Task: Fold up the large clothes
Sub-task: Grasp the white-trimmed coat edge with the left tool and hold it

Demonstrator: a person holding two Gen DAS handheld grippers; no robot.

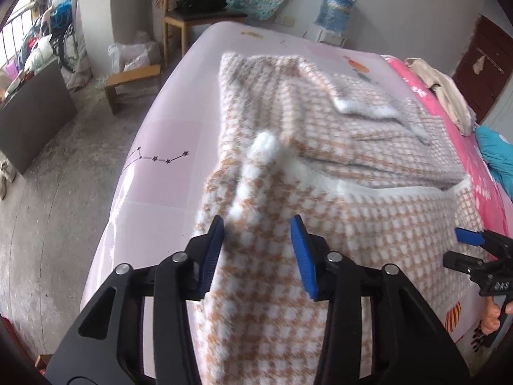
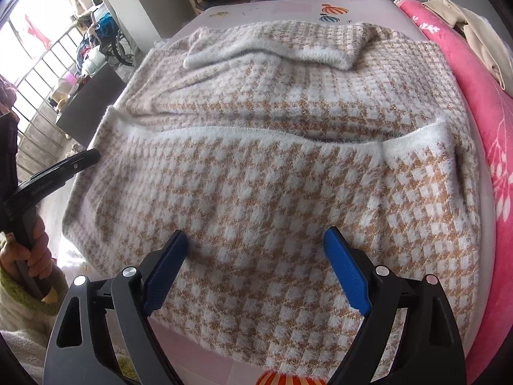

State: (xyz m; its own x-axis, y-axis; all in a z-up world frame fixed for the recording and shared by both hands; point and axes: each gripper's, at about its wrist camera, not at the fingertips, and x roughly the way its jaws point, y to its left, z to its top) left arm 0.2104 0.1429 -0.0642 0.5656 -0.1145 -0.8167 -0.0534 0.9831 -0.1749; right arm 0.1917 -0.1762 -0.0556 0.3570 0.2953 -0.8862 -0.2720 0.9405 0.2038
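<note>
Left gripper [image 1: 258, 234] stands with jaws part-spread, a raised fold of the houndstooth sweater [image 1: 336, 166] between its blue pads; pressure not determinable. Right gripper [image 2: 256, 243], jaws spread wide, hovers above the near hem. The sweater lies across the pink bed sheet [image 1: 166, 134], a wooden chair [image 1: 192, 16] beyond.

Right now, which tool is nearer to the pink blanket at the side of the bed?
Right. The right tool hovers over the checked sweater beside the pink blanket; the left tool is at the sweater's opposite side.

A lived-in home bedroom: a bed [image 1: 166, 134] under a pink sheet, wooden chair [image 1: 192, 16], bare concrete floor [image 1: 57, 199]
</note>
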